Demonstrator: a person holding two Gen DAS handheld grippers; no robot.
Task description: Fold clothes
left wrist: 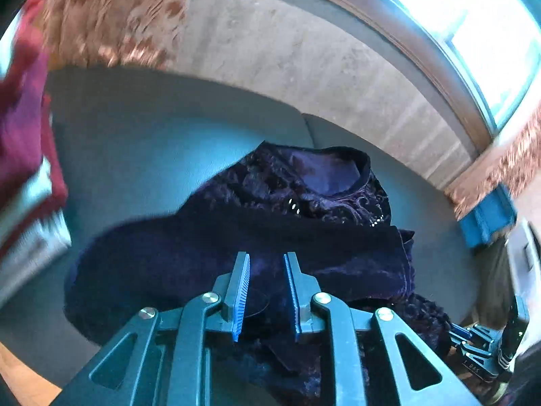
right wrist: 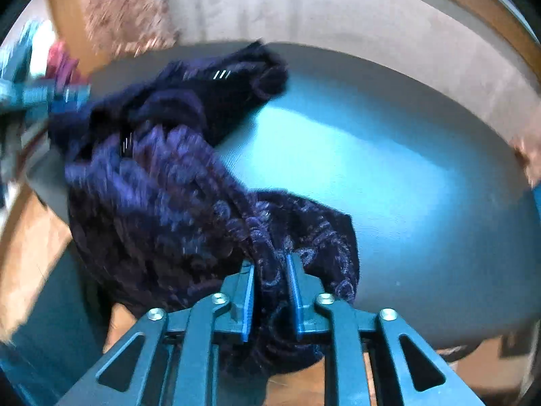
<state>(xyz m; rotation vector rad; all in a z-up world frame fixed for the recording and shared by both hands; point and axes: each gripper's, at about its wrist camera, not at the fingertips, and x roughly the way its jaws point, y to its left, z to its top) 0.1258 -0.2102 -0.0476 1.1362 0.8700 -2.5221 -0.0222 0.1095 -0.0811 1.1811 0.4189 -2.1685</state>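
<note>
- Clothes here come down to one dark purple velvet garment (left wrist: 257, 237), which is seen bunched on a grey-blue cushion (left wrist: 142, 155) in the left wrist view.
- Its neckline is turned toward the far side, and small beads are caught glinting near the collar.
- In the left wrist view, the left gripper (left wrist: 267, 270) is held just over the garment, jaws parted by a narrow gap; whether cloth is pinched there cannot be told.
- In the right wrist view, the right gripper (right wrist: 270, 270) is seen with its jaws clamped on a thick fold of the garment (right wrist: 175, 203), cloth bulging out between the blue pads (right wrist: 249, 301).
- From that grip the fabric is strung up and leftward across the cushion (right wrist: 389, 186), part of it hanging past the near edge over a wooden floor (right wrist: 30, 257).
- Patterned curtains (left wrist: 111, 17) and a bright window (left wrist: 490, 34) are seen behind, badly blurred.
</note>
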